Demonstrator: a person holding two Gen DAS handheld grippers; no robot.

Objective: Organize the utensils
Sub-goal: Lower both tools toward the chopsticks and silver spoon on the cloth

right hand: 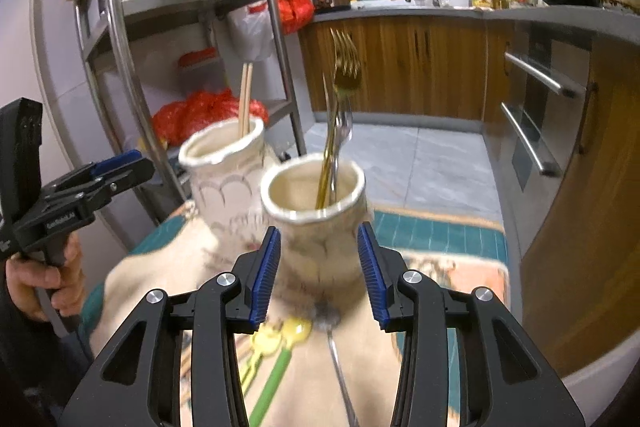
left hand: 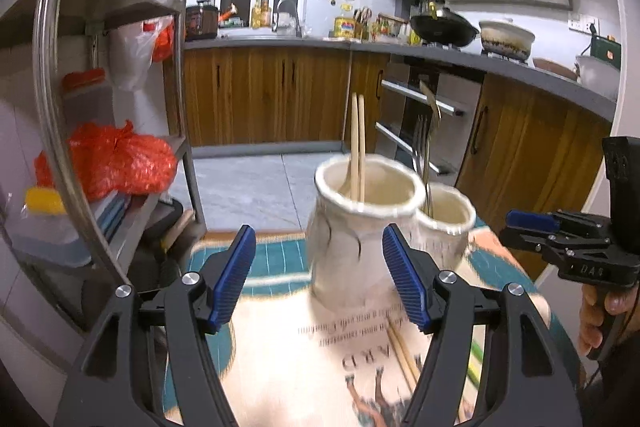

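Cream jars: two, one (left hand: 362, 227) with chopsticks, one (right hand: 316, 227) with forks
Chopsticks upright in a jar: two (left hand: 357, 147)
Chopsticks lying on the cloth: two (left hand: 402, 351)
Forks upright in a jar: two, one gold (right hand: 346, 67); one silver (right hand: 342, 131)
Yellow-headed utensils with green handles on the cloth: two (right hand: 280, 343); kind unclear
Silver handle lying on the cloth: one (right hand: 340, 375)
Grippers: two, left gripper (left hand: 320, 275); right gripper (right hand: 318, 273)

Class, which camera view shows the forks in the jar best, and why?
The right wrist view: the forks stand mid-frame in the nearer jar, tines visible. In the left wrist view they are blurred, partly behind the chopstick jar.
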